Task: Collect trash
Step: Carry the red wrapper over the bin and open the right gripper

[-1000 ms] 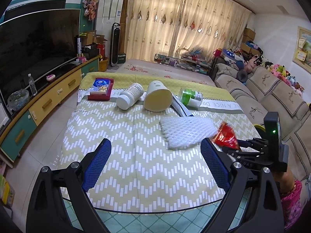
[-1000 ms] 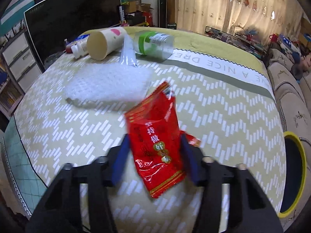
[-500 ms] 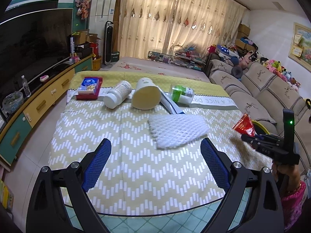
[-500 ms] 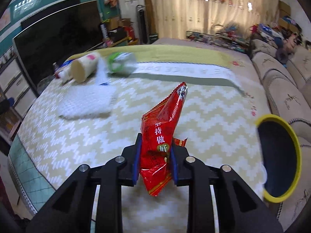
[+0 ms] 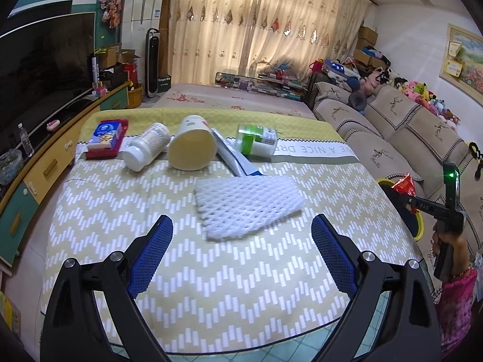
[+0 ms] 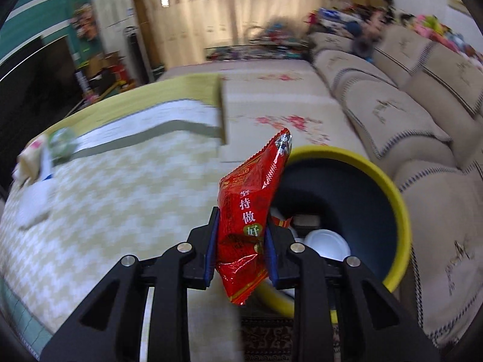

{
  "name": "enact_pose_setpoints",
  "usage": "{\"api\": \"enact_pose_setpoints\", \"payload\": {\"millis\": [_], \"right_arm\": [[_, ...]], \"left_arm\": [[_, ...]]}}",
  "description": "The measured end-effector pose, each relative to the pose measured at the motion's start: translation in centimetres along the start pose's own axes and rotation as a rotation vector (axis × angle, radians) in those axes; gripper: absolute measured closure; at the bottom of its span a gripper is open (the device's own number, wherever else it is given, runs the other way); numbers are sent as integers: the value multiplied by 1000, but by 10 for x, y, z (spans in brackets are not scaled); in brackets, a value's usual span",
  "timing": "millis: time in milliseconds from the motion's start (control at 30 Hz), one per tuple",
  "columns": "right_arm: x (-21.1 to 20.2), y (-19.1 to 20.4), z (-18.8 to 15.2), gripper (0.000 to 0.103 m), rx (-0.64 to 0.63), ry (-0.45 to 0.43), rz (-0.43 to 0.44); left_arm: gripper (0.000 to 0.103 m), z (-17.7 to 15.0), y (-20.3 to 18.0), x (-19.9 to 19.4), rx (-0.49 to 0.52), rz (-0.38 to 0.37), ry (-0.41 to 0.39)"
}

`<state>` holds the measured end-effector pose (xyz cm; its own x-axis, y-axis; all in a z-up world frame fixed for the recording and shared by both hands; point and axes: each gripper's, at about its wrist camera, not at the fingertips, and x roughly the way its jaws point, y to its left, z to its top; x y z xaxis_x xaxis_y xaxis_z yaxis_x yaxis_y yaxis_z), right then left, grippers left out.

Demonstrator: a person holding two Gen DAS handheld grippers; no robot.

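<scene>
My right tool (image 6: 240, 247) is clamped on the red snack wrapper (image 6: 252, 211), mid-frame over the yellow-rimmed bin (image 6: 392, 193). Released too early, I judge it could flutter onto the near rim. It looks crinkled, glossy and empty. The left tool (image 5: 241, 253) hangs apart above the counter (image 5: 99, 211).

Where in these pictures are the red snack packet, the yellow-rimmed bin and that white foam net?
red snack packet (image 6: 247, 220), right wrist view, on its printed front.
yellow-rimmed bin (image 6: 403, 211), right wrist view, on the rim's right side.
white foam net (image 5: 246, 203), left wrist view, on the middle of its mesh.
</scene>
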<state>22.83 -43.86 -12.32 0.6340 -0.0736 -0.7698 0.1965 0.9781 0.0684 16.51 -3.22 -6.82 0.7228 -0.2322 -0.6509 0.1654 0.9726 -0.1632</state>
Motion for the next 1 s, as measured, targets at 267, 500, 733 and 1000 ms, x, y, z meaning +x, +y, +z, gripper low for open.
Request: {"api": "enact_pose_setpoints", "payload": {"millis": [267,500,733,1000], "right_arm": [[28,-55,0,71,84,39,-76],[42,-73,2,57,122,54,-88],[44,-80,2,44,144,51,-92],[40,-72,5,34,145,50,-89]], "left_arm": [[11,4,-13,17,26,-3,21],[11,7,-21,30,43,-5,35],[11,9,-22,42,47,-12,50],[11,9,-12,62,34,-12,90]]}}
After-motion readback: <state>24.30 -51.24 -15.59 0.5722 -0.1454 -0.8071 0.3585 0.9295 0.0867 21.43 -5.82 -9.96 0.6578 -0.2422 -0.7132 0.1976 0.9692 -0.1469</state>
